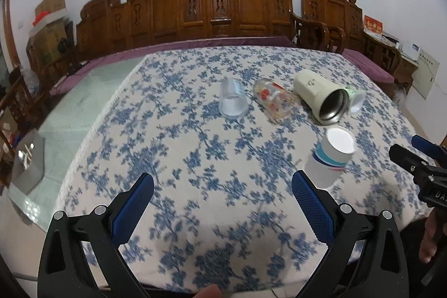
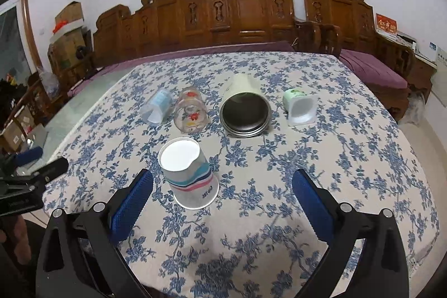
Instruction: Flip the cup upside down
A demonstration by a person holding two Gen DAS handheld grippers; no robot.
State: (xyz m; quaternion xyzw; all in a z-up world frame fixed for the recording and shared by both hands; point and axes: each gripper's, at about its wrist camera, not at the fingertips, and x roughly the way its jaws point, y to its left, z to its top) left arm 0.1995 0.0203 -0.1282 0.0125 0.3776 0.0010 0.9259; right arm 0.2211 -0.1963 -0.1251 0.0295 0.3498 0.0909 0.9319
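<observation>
Paper cup [image 2: 188, 172] already upside down on tabletop [image 2: 307, 152]: light, crushable; grip gently mid-wall. Both tools [image 1: 222, 204] [image 2: 222, 203] spread apart, empty.

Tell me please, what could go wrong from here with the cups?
1. The paper cup stands upside down close to the right gripper, whose jaws are open; a careless move may topple it.
2. The glass cup and steel-lined tumbler lie on their sides and may roll if bumped.
</observation>
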